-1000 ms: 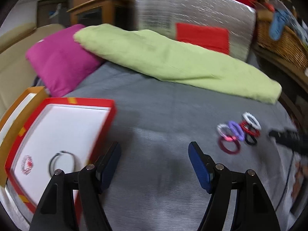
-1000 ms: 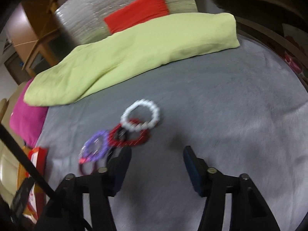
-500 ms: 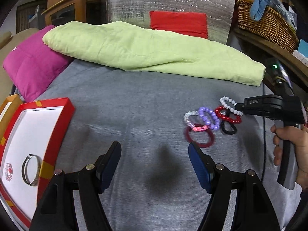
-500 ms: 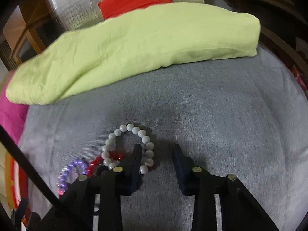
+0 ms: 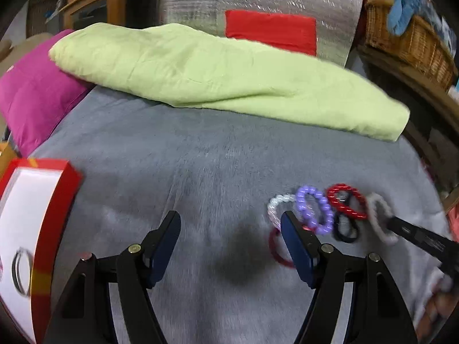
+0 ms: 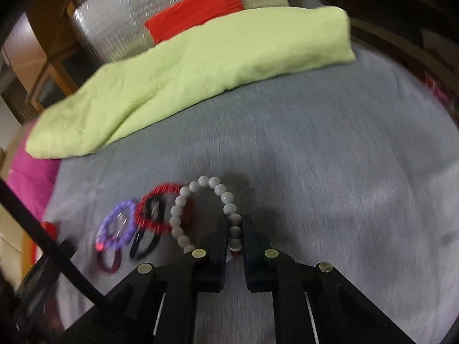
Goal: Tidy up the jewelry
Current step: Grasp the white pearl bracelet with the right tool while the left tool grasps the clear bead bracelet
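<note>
Closing on one white bead bracelet (image 6: pixel 200 215) caught between right gripper (image 6: pixel 235 238) jaws, five more bracelets alongside on bed (image 6: pixel 330 172); left gripper (image 5: pixel 231 246) jaws gaping, empty.

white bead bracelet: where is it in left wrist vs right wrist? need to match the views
Left wrist: white bead bracelet at lower right, rightmost of the bracelet cluster, with the right hand-held gripper closing on it.
Right wrist: lower centre, its near side between that gripper's closing fingers, pads pressing the beads.
Shared landmark: red bead bracelet lies right beside it, towards the purple one.
</note>
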